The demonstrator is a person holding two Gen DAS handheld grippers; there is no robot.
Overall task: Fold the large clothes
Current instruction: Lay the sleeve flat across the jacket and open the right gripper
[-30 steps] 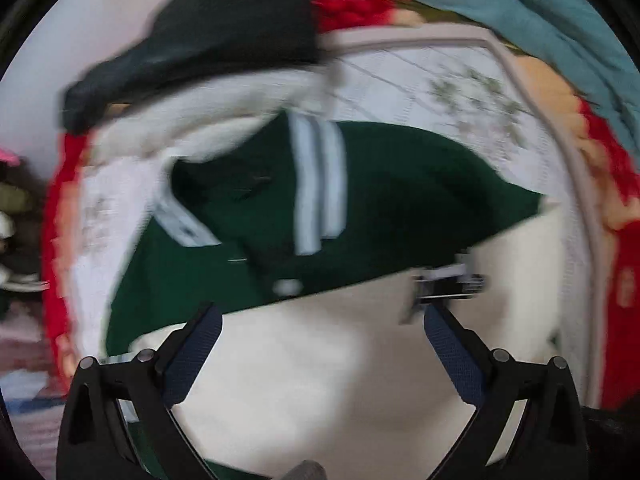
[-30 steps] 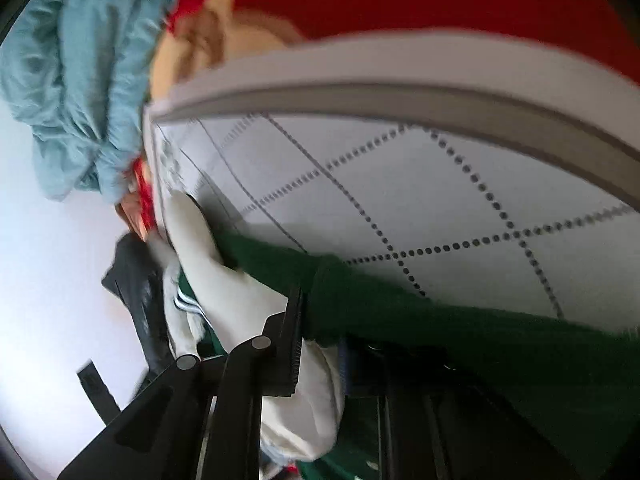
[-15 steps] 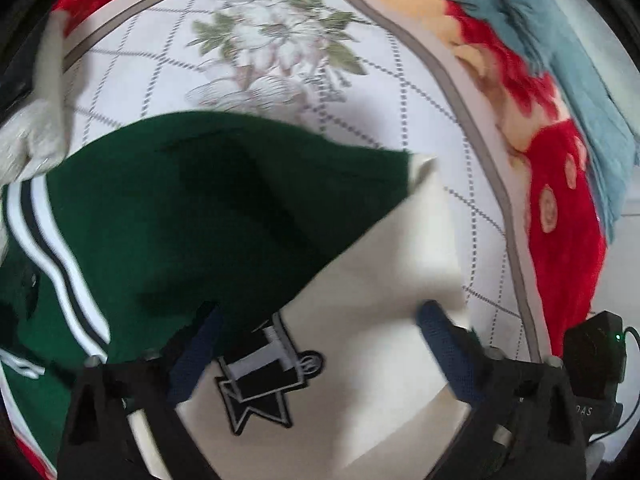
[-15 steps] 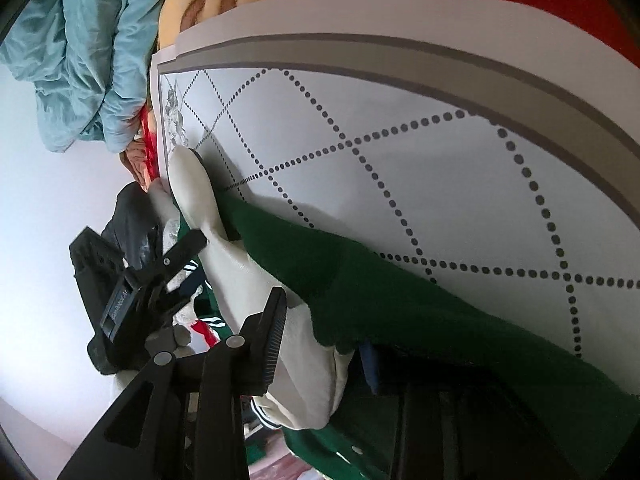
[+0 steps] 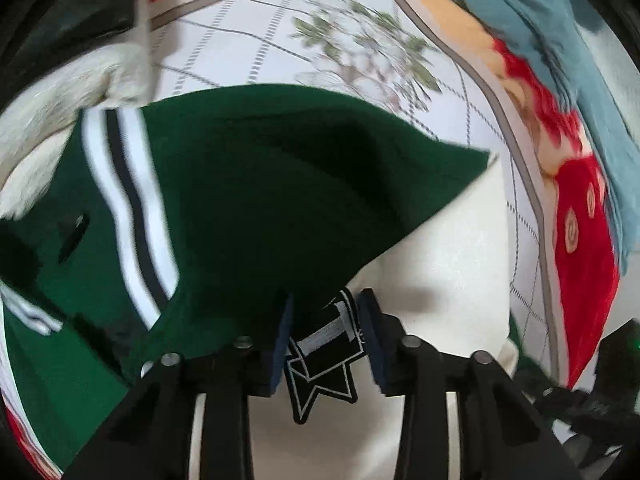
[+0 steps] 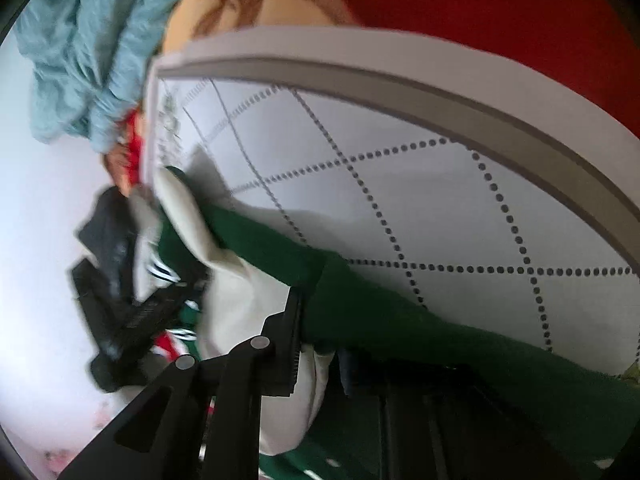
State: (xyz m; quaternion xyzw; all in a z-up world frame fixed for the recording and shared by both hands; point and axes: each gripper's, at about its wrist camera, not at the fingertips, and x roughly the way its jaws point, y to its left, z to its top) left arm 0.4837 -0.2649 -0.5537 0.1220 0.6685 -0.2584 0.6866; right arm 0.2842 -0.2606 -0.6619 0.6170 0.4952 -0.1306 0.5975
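Observation:
A dark green jacket (image 5: 280,184) with white and black stripes and cream sleeves lies on the bed. My left gripper (image 5: 326,336) points down at a cream sleeve (image 5: 440,272). Its jaws are closing, with a black star patch (image 5: 320,376) and the green edge between the blue pads (image 5: 370,332); the fabric there still looks flat. In the right wrist view my right gripper (image 6: 320,352) is closing on bunched cream and green fabric of the jacket (image 6: 360,320). Its right finger is hidden under the green cloth.
The white bedspread (image 5: 248,40) has a dotted diamond grid, a flower print and a grey border (image 6: 440,92). A red blanket (image 5: 580,248) and a teal cloth (image 5: 568,28) lie beyond it. A fluffy white garment (image 5: 60,96) and a dark garment (image 6: 108,228) lie beside the jacket.
My left gripper has sunk onto the cream sleeve and its jaws have narrowed around the star patch. The right gripper opened a little, then narrowed again on the fabric while sliding sideways.

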